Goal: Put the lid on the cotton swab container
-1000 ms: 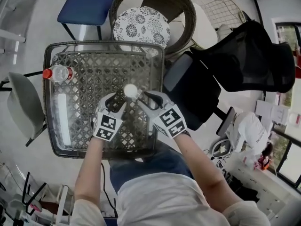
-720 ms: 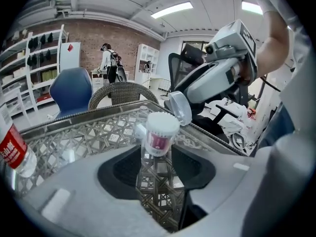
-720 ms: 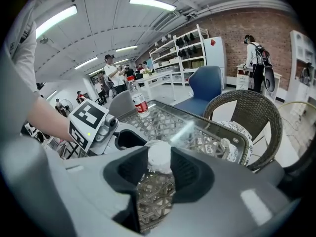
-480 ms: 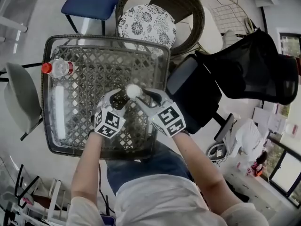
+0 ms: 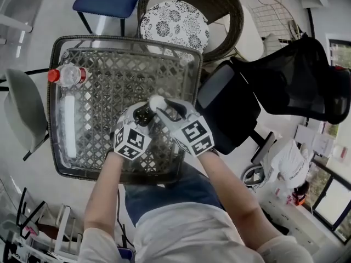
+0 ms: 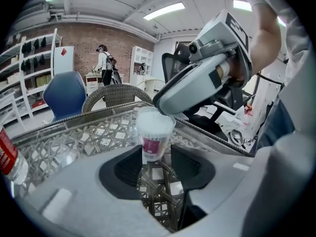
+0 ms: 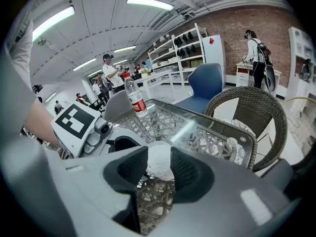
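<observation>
- The left gripper (image 6: 152, 158), nearest the person, had its jaws pinched on the lower body of the cotton swab container (image 6: 154, 132) and held it upright. Its base was hidden, so I could not tell whether it rested on the glass or hung just above.
- The right gripper (image 7: 159, 166) came in from the other side. Its jaws were pressed in on the white rounded top, which I took for the lid (image 7: 159, 158).
- The container (image 5: 156, 102) sat right of the middle of the glass-topped wicker table (image 5: 55, 125), nearer its right edge than its left.
- The step looked like seating the lid. To do it well, the left gripper should keep the body still and vertical. The right should bring the lid down level and centred, then press straight along the container's axis. A tilted push would likely catch one rim or tip the light container out of the lower grip.
- The lid's own edge was hidden between the jaws, so I could not read whether it was already fully seated.
- Farther off, a red-capped water bottle (image 5: 67, 75) lay at the far left corner. A wicker chair (image 5: 225, 15) with a patterned cushion (image 5: 174, 27) stood beyond the far edge.
- Compared with half a second before, the two grippers had drawn closer together, and the right one's tip now overlapped the container top instead of sitting beside it. The bottle had not moved.
</observation>
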